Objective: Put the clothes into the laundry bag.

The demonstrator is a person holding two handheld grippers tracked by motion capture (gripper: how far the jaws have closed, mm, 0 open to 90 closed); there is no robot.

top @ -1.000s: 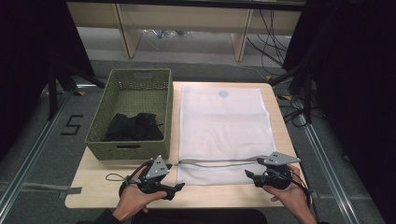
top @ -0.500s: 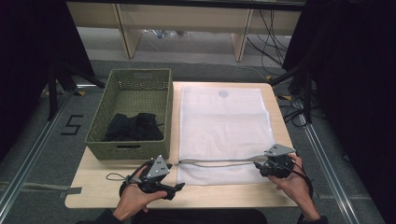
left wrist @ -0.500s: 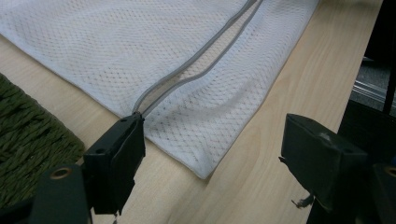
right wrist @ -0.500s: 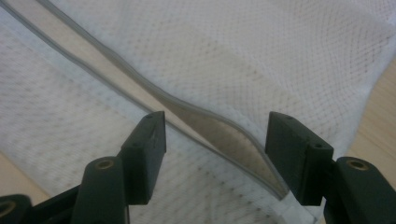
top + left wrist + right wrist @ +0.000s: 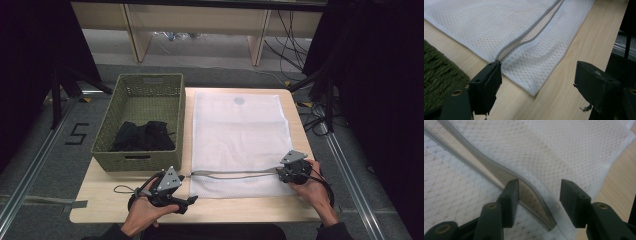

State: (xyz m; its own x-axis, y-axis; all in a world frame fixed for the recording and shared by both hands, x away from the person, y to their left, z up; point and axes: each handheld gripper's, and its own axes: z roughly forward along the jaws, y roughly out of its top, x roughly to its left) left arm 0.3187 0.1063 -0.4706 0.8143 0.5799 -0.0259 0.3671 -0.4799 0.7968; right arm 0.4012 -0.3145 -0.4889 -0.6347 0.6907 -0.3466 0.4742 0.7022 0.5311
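Dim floor is surrounding the table (image 5: 300,210); right claw (image 5: 537,197), closing unclenched, is hiding the mesh bag (image 5: 240,135) zipper's end (image 5: 550,225) from above; left claw (image 5: 536,82) is released.

One mark is reading legibly: a black numeral "5" (image 5: 77,134) is sitting on the grey floor, at nine o'clock from the woven basket (image 5: 142,157). No other text is showing.

White mesh bag (image 5: 239,137) with grey zipper (image 5: 232,173); olive woven basket (image 5: 142,95) holding black cloth (image 5: 144,136); pale wood surface (image 5: 227,210).
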